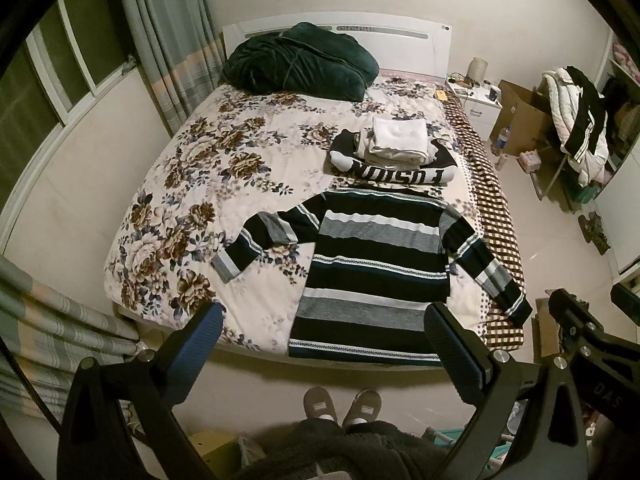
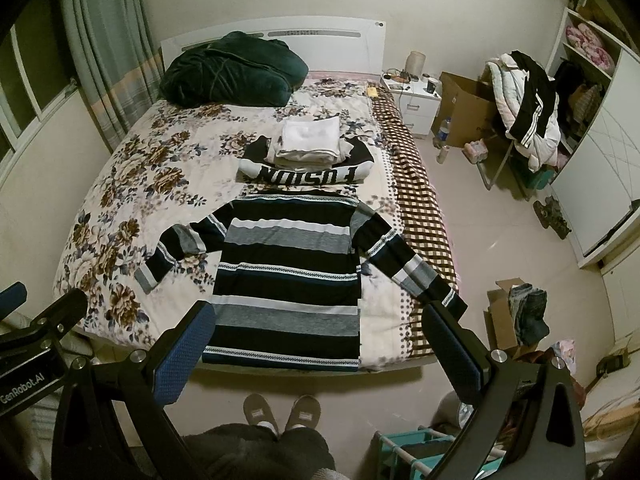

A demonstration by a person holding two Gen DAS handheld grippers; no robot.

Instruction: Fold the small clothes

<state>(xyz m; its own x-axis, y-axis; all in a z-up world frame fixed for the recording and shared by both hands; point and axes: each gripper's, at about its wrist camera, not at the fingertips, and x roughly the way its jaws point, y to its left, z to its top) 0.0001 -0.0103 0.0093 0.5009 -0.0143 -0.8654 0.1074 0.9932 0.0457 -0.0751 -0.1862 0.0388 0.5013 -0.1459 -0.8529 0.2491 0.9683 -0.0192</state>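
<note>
Floral bed (image 1: pixel 192 168) carries one striped sweater (image 1: pixel 372 264) flat at its foot edge, one folded stack (image 1: pixel 394 152) behind. Two grippers, left (image 1: pixel 324 344) and right (image 2: pixel 316 340), hover spread, empty.

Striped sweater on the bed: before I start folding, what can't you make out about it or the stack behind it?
- Striped sweater: left wrist view, the hem's right corner is hidden behind a finger of the left tongs.
- Its right cuff: right wrist view, covered by a finger of the right tongs.
- Folded stack: both views, the white layers on top hide most of the black "FUSION" garment; the number of pieces is unclear.
</note>
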